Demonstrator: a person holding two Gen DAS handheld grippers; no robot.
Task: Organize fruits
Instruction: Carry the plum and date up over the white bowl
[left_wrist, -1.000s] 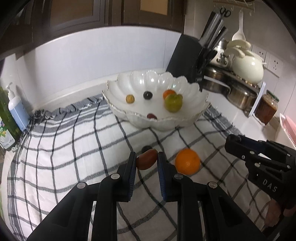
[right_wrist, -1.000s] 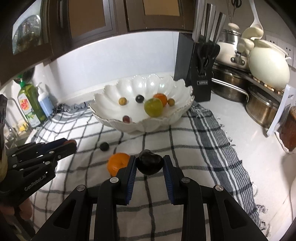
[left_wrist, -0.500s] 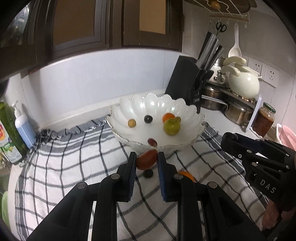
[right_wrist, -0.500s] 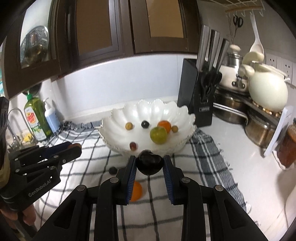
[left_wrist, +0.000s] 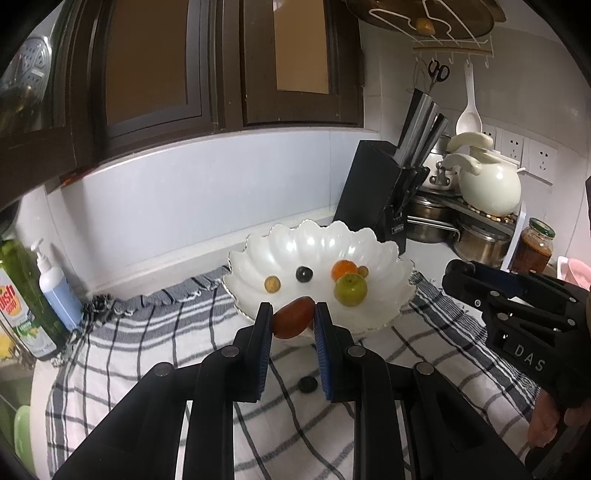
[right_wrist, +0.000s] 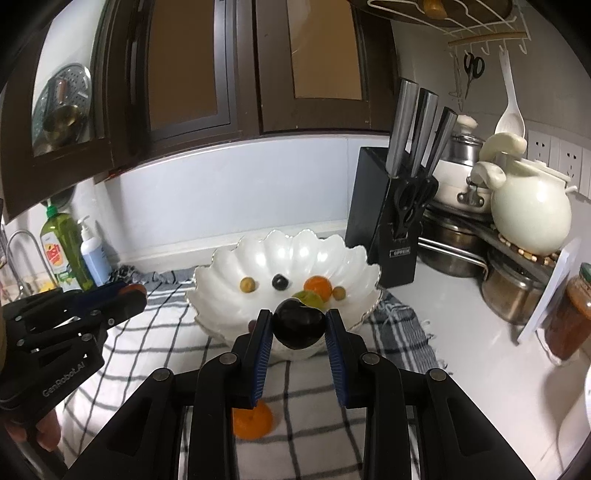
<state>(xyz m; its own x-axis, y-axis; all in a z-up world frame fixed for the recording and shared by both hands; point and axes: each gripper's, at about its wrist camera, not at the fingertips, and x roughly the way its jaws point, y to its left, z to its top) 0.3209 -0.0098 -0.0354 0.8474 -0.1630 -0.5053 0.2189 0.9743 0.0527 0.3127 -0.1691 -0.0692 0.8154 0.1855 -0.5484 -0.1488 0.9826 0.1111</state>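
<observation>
A black wooden knife block (right_wrist: 388, 218) stands ahead, to the right. A green dish-soap bottle (right_wrist: 62, 251) stands far left, beside a blue pump bottle (right_wrist: 94, 254).

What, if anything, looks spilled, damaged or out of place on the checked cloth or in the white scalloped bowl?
Nothing spilled or damaged. Only two fruits lie loose on the black-and-white checked cloth outside the white scalloped bowl: a round orange and a small dark round fruit.

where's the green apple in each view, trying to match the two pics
Left wrist view: the green apple sits in the white scalloped bowl, right of centre, in front of an orange fruit.
Right wrist view: the green apple is near centre, partly hidden behind the dark fruit held in the right claw.
Shared landmark: the black knife block behind the bowl on its right.
</observation>
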